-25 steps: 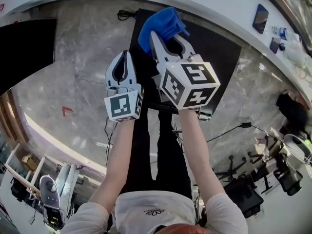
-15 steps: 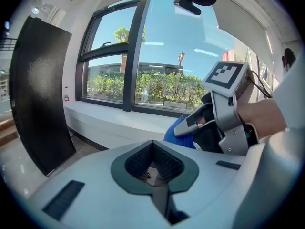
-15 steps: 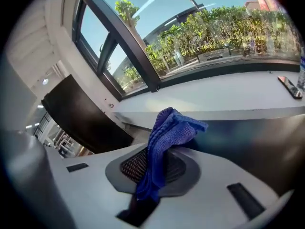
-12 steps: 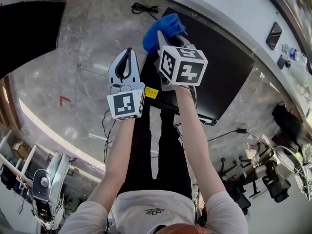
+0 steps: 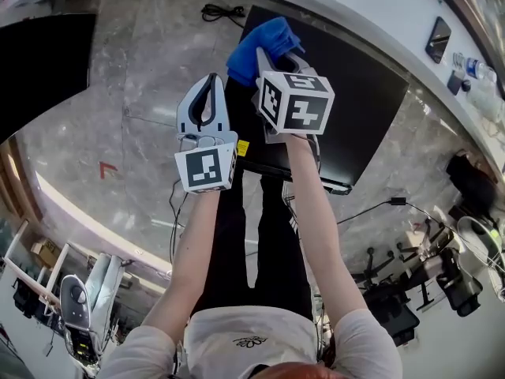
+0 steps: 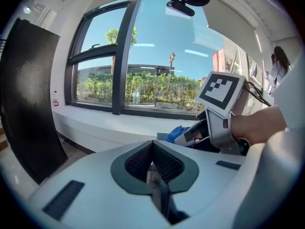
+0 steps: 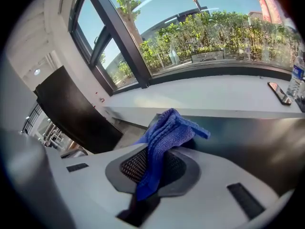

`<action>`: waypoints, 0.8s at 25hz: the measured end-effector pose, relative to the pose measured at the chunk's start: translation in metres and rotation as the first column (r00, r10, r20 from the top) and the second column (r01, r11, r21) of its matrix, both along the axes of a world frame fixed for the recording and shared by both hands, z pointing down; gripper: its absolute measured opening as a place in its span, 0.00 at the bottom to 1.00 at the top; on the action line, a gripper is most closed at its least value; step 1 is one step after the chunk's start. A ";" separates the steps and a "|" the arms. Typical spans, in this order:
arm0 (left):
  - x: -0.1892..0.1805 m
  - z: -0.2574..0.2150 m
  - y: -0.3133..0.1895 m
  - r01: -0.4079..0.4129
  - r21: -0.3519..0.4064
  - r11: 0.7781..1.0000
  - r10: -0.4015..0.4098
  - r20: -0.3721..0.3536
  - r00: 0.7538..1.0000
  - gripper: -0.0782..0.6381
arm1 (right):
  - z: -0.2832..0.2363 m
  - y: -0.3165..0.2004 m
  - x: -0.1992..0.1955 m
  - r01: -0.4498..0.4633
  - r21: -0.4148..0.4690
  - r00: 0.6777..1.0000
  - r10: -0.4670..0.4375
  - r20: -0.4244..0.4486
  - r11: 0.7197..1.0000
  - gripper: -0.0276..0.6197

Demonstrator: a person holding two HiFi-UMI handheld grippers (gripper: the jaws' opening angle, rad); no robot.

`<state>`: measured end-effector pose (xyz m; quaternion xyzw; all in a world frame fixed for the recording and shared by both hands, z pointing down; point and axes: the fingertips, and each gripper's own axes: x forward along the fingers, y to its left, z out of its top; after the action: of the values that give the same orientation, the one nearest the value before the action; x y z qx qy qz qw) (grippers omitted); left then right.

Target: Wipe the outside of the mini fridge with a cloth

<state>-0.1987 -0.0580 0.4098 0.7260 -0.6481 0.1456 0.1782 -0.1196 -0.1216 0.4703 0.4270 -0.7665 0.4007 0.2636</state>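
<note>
The black mini fridge [image 5: 359,93] stands on the marble floor below me, and I see its top from above. My right gripper [image 5: 268,60] is shut on a bunched blue cloth [image 5: 256,44], held over the fridge's near left corner. In the right gripper view the cloth [image 7: 167,132] hangs out between the jaws, with the fridge top [image 7: 252,142] just behind it. My left gripper [image 5: 208,85] hovers over the floor left of the fridge, shut and empty. The left gripper [image 6: 153,165] looks toward the window, with the cloth [image 6: 175,133] to its right.
A tall black panel [image 5: 39,61] stands at the left. A black cable [image 5: 221,13] lies on the floor by the white window ledge [image 5: 347,2], which carries a phone [image 5: 439,39] and a bottle [image 5: 472,85]. Office chairs [image 5: 410,290] crowd the lower right.
The right gripper with the cloth has reached a little farther out along the fridge's left edge. The left gripper stays beside it, still shut.
</note>
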 end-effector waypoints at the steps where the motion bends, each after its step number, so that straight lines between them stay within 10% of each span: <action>1: 0.003 -0.001 0.000 -0.006 0.002 1.000 0.006 0.000 1.000 0.12 | 0.000 0.001 0.005 -0.005 -0.001 1.000 0.005 -0.004 1.000 0.15; 20: 0.084 0.002 0.013 -0.119 -0.019 0.993 0.119 0.001 0.993 0.12 | 0.003 0.029 0.183 -0.204 0.023 0.970 0.205 -0.130 0.979 0.15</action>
<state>-0.1147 -0.0452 0.4118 0.7615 -0.6023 0.1631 0.1753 0.0639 -0.0923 0.4737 0.5304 -0.7015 0.3929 0.2687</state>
